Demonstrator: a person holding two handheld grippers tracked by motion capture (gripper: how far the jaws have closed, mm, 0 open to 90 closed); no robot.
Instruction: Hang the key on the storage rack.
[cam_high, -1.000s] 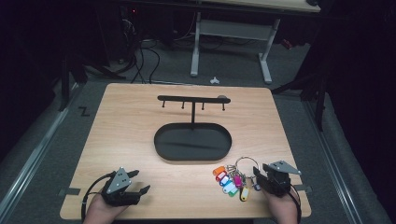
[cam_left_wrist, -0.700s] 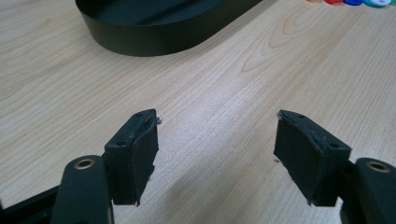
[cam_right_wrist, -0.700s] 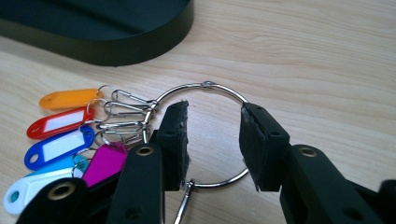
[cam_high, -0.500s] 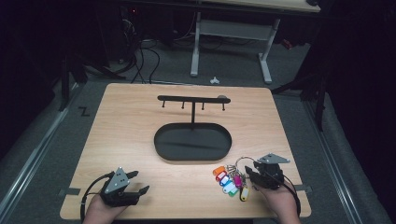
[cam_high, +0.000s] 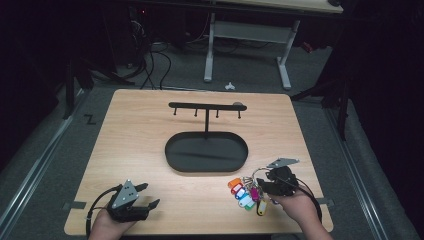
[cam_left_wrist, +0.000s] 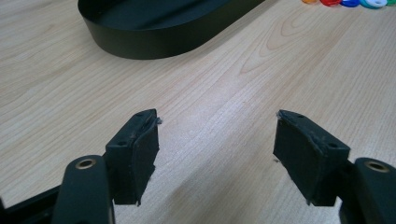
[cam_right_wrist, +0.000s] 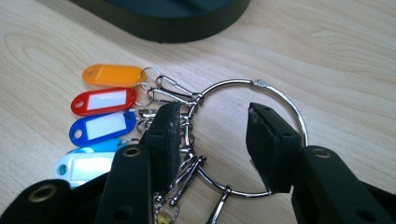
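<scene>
My right tongs stand half apart over the steel key ring, one jaw among the clips, the other inside the loop; I cannot tell if they touch it. The ring lies on the wooden counter, near the front right corner. My left tongs stand apart, holding nothing. The right gripper view shows orange, red and blue plastic tags; the high view shows the black oval tray with its hook bar.

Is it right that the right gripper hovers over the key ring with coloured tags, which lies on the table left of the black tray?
Not quite: the key ring lies right of the black tray, toward the near edge, as the high view shows. The right gripper does hover over it, jaws apart.
</scene>
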